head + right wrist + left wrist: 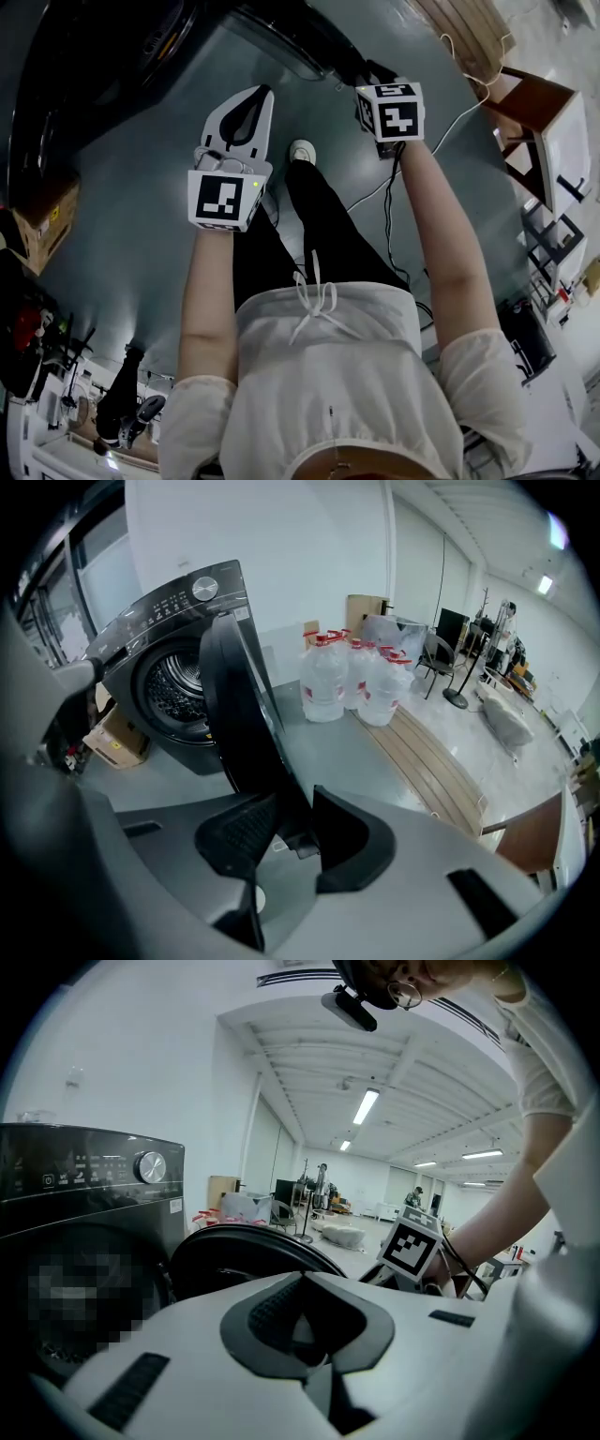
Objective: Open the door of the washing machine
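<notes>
— Door [236, 705] check: where does it stand against the washer [178, 607]?

— Washer sits on the floor with the drum [173, 682] exposed. The door stands out from the front at an angle, hinged at the drum side, with its free edge towards the person. Judged partly open, not yet full swing.

— Why is the right gripper [292, 829] on that edge?

— Probably for leverage. The free edge is farthest from the hinge, so a pull there turns the door most easily. It points steeply down, with the rim running between its fingers [239, 832]. They look clamped on the rim, one each side.

— And the left gripper [302, 1326]?

— It is beside the right one, near the door but apart from it. Its fingers [272, 1309] are together with nothing between them. Judged idle, kept clear of the door's arc.
</notes>
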Available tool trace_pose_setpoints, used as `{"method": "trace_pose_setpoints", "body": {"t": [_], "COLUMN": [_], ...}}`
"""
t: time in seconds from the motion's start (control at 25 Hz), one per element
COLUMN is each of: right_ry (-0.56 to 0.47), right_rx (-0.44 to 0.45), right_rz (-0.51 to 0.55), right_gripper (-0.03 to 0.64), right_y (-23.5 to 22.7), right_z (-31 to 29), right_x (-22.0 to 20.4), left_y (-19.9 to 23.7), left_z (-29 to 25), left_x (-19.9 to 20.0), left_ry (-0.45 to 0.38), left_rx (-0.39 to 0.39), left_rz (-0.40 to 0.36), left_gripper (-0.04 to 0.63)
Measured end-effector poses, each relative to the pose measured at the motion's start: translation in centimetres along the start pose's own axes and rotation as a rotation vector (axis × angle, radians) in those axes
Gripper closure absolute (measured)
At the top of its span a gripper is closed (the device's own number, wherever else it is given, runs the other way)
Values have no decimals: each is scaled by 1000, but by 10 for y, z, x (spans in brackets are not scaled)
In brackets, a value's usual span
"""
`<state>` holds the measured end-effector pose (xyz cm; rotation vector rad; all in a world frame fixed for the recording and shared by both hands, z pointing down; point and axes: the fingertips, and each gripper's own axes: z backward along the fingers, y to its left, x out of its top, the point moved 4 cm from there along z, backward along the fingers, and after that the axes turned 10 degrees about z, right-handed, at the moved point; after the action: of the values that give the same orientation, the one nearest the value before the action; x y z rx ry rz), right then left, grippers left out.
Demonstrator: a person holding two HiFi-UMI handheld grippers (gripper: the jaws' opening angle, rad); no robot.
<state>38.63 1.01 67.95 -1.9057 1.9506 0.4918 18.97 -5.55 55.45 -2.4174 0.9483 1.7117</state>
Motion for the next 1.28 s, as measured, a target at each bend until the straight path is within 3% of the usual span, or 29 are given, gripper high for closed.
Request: {"method": "trace_pose_setpoints", "body": {"t": [0.28,0.56,0.72,0.88,1.04,1.28], "right_ry": [10,27,4,-1,-25,-107], "right_rx": [-18,-24,-40,-52,-109,-79], "right_rz": [32,-5,78,84,124,163], "right_gripper": [503,501,534,544,609,609], "right_y": [-19,-24,-22,-17,-9,18], "right_z": [-1,2,15,36,62,103], "right_x": [7,6,7,10,26,53], "left_y": [-4,-4,-4,-10,-14,-25], "left_z": [-21,-21,-17,-7,11,47], "left_x": [15,18,25,34,44,70], "left_ry": [-10,2,-13,-30,-20,-120], "left_rx": [-30,-47,-45,-46,-17,28], "left_rz": [-24,-23,-45,-64,-52,-29], "left_gripper": [574,574,574,574,574,574]}}
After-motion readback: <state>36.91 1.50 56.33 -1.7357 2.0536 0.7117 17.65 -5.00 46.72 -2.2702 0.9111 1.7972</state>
